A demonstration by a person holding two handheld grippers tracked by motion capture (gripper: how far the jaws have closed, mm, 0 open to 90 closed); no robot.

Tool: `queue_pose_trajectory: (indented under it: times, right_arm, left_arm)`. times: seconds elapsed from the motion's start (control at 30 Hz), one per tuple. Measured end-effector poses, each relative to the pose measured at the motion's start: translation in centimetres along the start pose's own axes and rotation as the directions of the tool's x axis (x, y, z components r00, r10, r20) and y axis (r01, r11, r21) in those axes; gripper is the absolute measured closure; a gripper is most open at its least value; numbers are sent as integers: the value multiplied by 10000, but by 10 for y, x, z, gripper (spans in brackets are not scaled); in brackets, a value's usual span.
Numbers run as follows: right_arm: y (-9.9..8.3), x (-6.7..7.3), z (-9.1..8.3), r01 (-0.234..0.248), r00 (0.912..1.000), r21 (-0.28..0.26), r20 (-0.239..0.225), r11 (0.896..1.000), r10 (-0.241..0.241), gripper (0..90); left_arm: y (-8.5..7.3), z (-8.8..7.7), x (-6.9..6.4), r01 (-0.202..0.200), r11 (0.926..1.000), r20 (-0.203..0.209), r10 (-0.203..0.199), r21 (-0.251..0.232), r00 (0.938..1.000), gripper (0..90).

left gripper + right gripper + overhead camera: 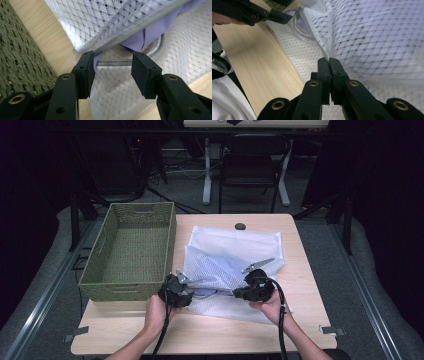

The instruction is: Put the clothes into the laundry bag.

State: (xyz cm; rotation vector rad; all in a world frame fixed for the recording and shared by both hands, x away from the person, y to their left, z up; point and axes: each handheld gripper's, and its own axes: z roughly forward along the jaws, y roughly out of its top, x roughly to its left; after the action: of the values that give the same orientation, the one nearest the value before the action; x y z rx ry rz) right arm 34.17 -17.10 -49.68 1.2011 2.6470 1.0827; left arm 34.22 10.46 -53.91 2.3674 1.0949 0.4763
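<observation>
A: Item one, white mesh bag (235, 265). We log it on the wooden surface (300, 285), centre to right, long axis running near to far, its open mouth at the near edge towards us.

B: Contents?

A: A lilac garment (155, 32) inside, seen at the mouth in the left gripper view. We cannot tell its full shape.

B: Item two, left claw (113, 68)?

A: Jaws partly apart at the near left corner of the bag's mouth, the mesh edge between them, pads not pressing on it.

B: Item three, right claw (329, 65)?

A: Jaws clamped together on the mesh bag's upper hem, lifting it at the near right.

B: Item four?

A: Green woven basket (131, 251), left of the bag, long axis also near to far, just beside the bag's left edge.
</observation>
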Motion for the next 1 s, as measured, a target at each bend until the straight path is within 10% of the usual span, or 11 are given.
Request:
queue_pose_trajectory:
  times: [0.37, 0.6, 0.8, 1.0]
  right_arm:
    - [0, -2, 1, -35, 10000, 32, -16, 10000, 35, 883]
    - [0, 0, 3, 16, 10000, 65, -48, 10000, -16, 883]
    - [1, 2, 3, 82, 9999, 46, -64, 10000, -81, 883]
    - [3, 6, 4, 122, 9998, -69, -127, 9999, -122, 883]
  left_arm:
    - [-1, 20, 5, -38, 9978, -341, 61, 667, 9994, 638]
    - [-5, 19, 10, 52, 9975, 258, -70, 706, 9996, 871]
    - [-3, 13, 6, 59, 9994, 693, -83, 344, 9976, 887]
    - [4, 17, 0, 758, 9968, 1834, -698, -260, 9806, 887]
